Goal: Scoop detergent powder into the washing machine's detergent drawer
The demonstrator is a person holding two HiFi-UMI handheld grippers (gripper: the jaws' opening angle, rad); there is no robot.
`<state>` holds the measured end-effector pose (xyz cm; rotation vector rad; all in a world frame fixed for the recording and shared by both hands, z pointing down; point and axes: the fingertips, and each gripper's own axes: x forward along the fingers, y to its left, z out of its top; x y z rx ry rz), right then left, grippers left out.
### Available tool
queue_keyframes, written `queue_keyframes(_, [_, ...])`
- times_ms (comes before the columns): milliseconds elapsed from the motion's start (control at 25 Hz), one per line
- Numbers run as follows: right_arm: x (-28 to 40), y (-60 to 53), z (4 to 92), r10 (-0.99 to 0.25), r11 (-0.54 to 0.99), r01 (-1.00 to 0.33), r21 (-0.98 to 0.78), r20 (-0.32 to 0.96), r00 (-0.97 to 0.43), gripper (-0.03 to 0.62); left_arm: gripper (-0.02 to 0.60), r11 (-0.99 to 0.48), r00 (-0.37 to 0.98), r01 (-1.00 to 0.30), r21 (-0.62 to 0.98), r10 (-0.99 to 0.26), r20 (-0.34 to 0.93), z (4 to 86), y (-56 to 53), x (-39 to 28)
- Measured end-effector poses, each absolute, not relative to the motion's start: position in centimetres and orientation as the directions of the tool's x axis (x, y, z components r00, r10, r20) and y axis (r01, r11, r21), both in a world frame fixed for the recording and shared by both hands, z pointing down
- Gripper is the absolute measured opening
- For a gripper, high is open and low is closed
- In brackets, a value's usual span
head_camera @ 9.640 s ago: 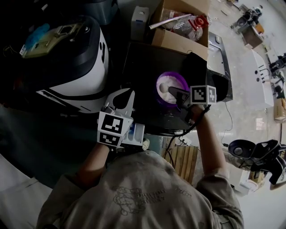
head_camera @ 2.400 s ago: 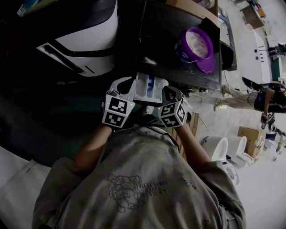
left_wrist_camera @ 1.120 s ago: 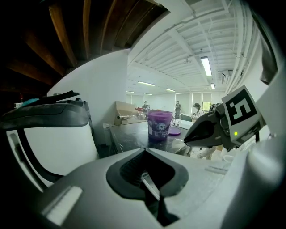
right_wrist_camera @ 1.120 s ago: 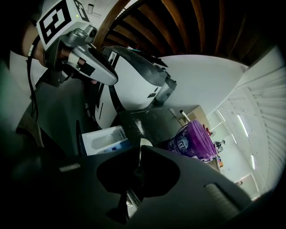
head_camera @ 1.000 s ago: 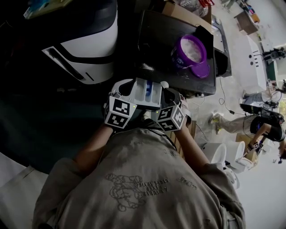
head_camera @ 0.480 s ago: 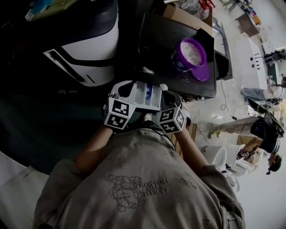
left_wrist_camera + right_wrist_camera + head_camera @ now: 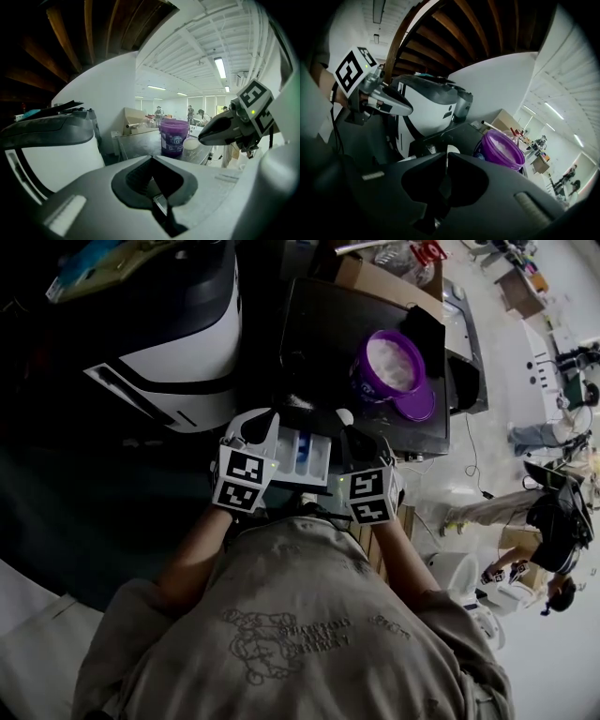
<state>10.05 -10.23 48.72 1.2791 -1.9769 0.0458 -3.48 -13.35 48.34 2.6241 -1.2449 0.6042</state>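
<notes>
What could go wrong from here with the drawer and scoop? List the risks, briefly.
1. The left tongs pinch the detergent drawer at one side only; it may tilt and spill.
2. The right tongs hold the scoop by a thin handle; it might twist and drop powder beside the drawer.
3. The open purple tub stands close behind the scoop; a knock seems possible.
</notes>
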Motion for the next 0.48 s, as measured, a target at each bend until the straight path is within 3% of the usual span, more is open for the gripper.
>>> queue_keyframes(480, [15.4,-15.4,41.0,-0.851,0.406,-0.887,0.221,0.444,-0.280,0.037,0.000,-0.610,0.562,-0.792,-0.029,-0.746,0.358,42.8,-18.6,0.4])
